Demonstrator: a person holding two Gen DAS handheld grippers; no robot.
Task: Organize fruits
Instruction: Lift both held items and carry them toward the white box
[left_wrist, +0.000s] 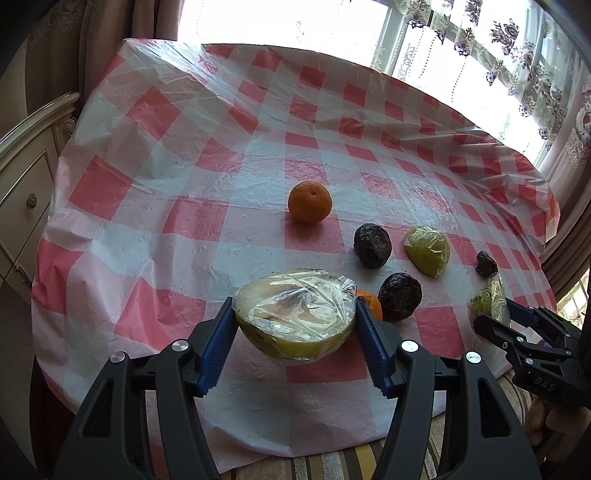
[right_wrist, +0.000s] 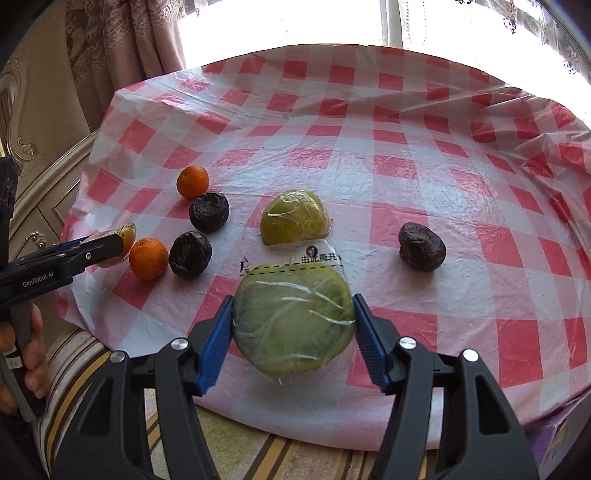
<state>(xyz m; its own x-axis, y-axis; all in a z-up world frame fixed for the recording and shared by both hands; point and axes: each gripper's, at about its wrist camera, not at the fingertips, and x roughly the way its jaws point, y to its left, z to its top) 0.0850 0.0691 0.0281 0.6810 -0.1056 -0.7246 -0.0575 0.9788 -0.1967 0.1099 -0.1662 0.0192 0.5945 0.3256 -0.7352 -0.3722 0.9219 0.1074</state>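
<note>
My left gripper (left_wrist: 293, 303) is shut on a plastic-wrapped green fruit half (left_wrist: 295, 321), cut face up, just above the checked table's near edge. My right gripper (right_wrist: 292, 301) is shut on another wrapped green fruit half (right_wrist: 291, 328), both pads against its sides. A third wrapped green half (right_wrist: 294, 218) lies on the cloth beyond it. Two oranges (right_wrist: 192, 181) (right_wrist: 149, 258) and two dark wrinkled fruits (right_wrist: 209, 212) (right_wrist: 190, 259) sit to the left. A third dark fruit (right_wrist: 422, 246) lies alone on the right. The left gripper (right_wrist: 112, 243) shows at the left edge there.
A red-and-white checked plastic cloth (right_wrist: 406, 147) covers the round table. A cream cabinet (left_wrist: 26, 192) stands close on the left. Curtains and a bright window (left_wrist: 480, 55) lie behind. A striped cushion (right_wrist: 258, 458) is below the near edge. A hand (right_wrist: 31, 354) holds the left gripper's handle.
</note>
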